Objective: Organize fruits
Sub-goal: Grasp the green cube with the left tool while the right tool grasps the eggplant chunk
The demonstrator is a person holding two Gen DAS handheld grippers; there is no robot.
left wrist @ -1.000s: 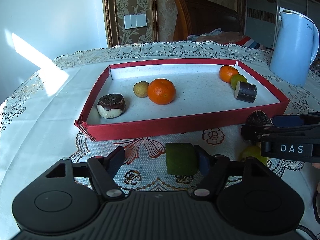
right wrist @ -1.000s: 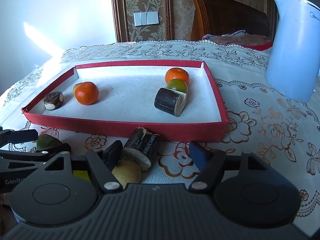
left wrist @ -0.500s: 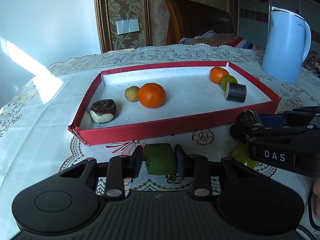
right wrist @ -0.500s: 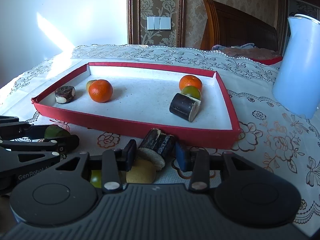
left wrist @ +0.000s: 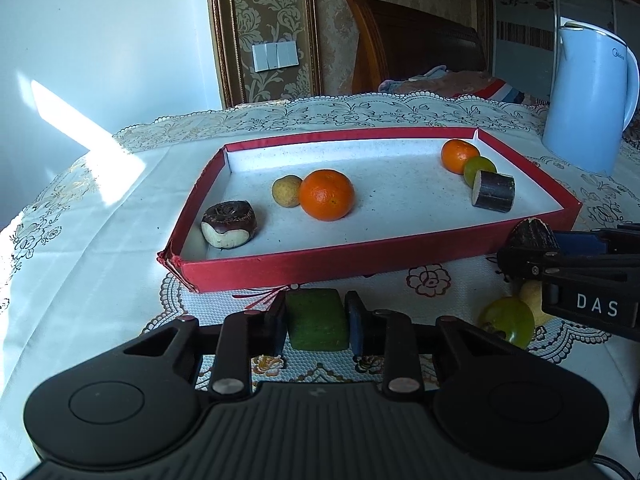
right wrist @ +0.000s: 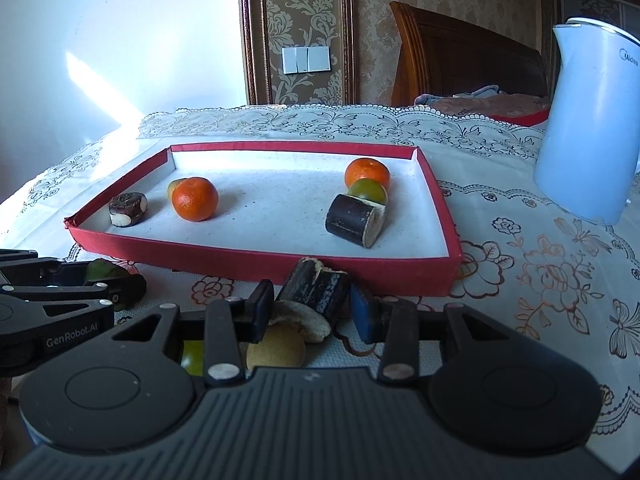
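Counter [left wrist: 100,240]: covered with an embroidered white cloth. A pale blue kettle [left wrist: 588,100] stands at its far right.

Red tray [left wrist: 360,256]: shallow, white-lined, in the middle of the counter. Left half holds an orange [left wrist: 327,195], a small yellowish fruit [left wrist: 286,191] touching it, and a dark peeled-edge piece [left wrist: 229,224] near the front-left corner. Right half holds a second orange [left wrist: 458,155], a green fruit [left wrist: 478,168] and a dark cane section [left wrist: 493,191], clustered together.

Left hand-held gripper [left wrist: 316,320]: pads clamped on a green block [left wrist: 318,318], on the cloth just in front of the tray.

Right hand-held gripper [right wrist: 312,306]: jaws drawn in on a dark cane piece [right wrist: 318,290] lying tilted just in front of the tray wall; both pads appear to touch it. A yellow fruit [right wrist: 276,350] and a green fruit [left wrist: 508,320] lie just beside it on the cloth.
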